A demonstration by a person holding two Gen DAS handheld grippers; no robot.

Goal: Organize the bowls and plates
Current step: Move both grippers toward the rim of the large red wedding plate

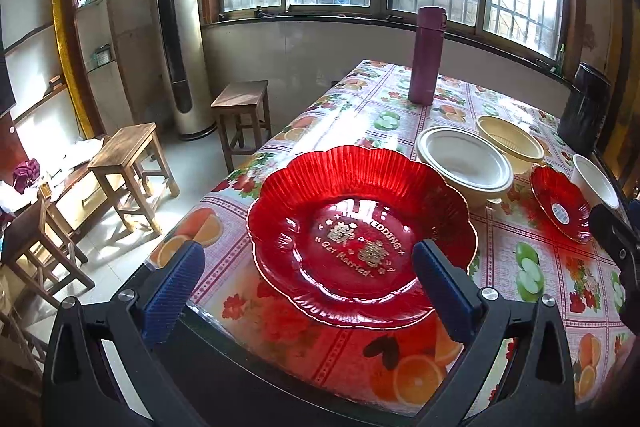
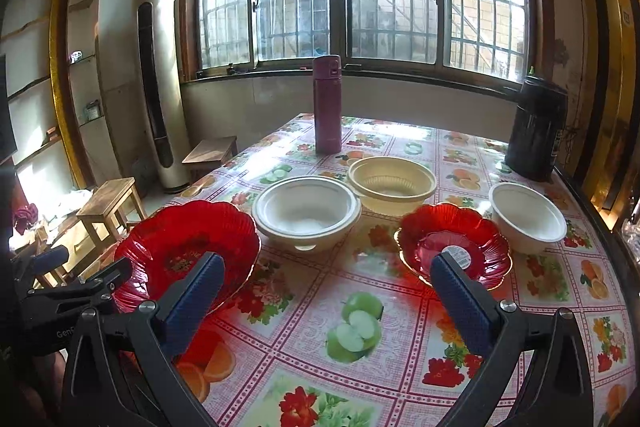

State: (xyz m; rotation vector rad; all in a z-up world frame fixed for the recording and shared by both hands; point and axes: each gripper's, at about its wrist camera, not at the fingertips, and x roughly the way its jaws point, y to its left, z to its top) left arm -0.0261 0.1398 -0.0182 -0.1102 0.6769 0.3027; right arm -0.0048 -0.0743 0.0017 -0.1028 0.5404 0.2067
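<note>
On the left, the left gripper [image 1: 306,281] hangs over the big red plate [image 1: 360,227], jaws wide with nothing in them. The plate sits flat near the table edge [image 1: 224,331], so a bump could push it off. It is round, so no long side. The right gripper [image 2: 324,297] is wide too, near the small red plate [image 2: 454,243], which maybe tips a little.

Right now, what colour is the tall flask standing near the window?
The tall flask is purple-pink, clearest in the right wrist view.

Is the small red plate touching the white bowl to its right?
Apart. The right wrist view shows a strip of tablecloth between the small red plate and the white bowl.
</note>
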